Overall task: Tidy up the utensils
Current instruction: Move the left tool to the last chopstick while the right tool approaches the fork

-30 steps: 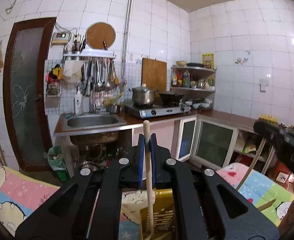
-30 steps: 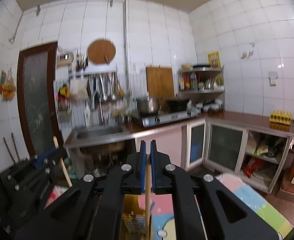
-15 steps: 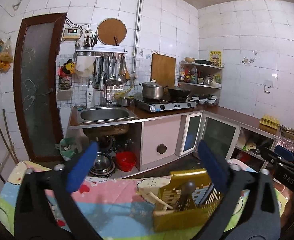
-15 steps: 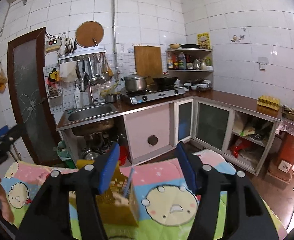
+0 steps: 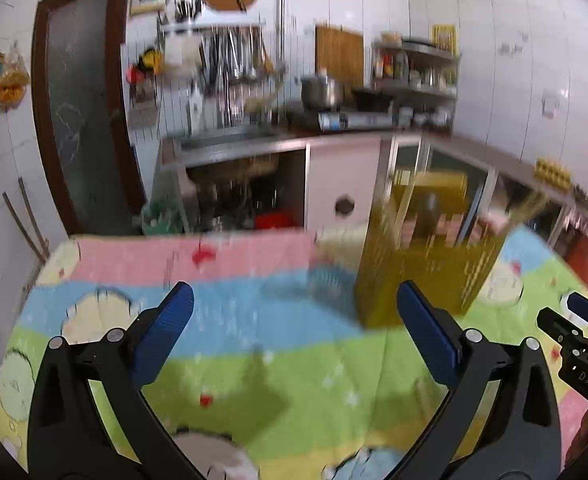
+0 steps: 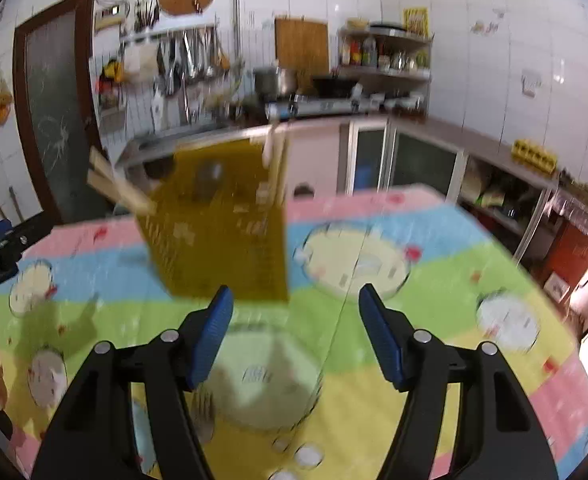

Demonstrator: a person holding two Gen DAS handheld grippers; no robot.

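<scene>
Both my grippers, left gripper (image 5: pixel 294 312) and right gripper (image 6: pixel 295 312), have fingers spread wide, holding nothing; yellow utensil basket (image 6: pixel 222 232) sits mid-frame, bare surface (image 6: pixel 433 360) lower right.

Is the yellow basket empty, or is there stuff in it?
Not empty. The yellow basket stands on the tablecloth with wooden sticks poking out at its top left. The rest is too blurry to name.

Soft daylight is filling both fisheye views, motion blur is smearing the yellow perforated plastic utensil basket (image 5: pixel 425 264) and white tiled walls (image 6: pixel 473 40), edges are bending.
</scene>
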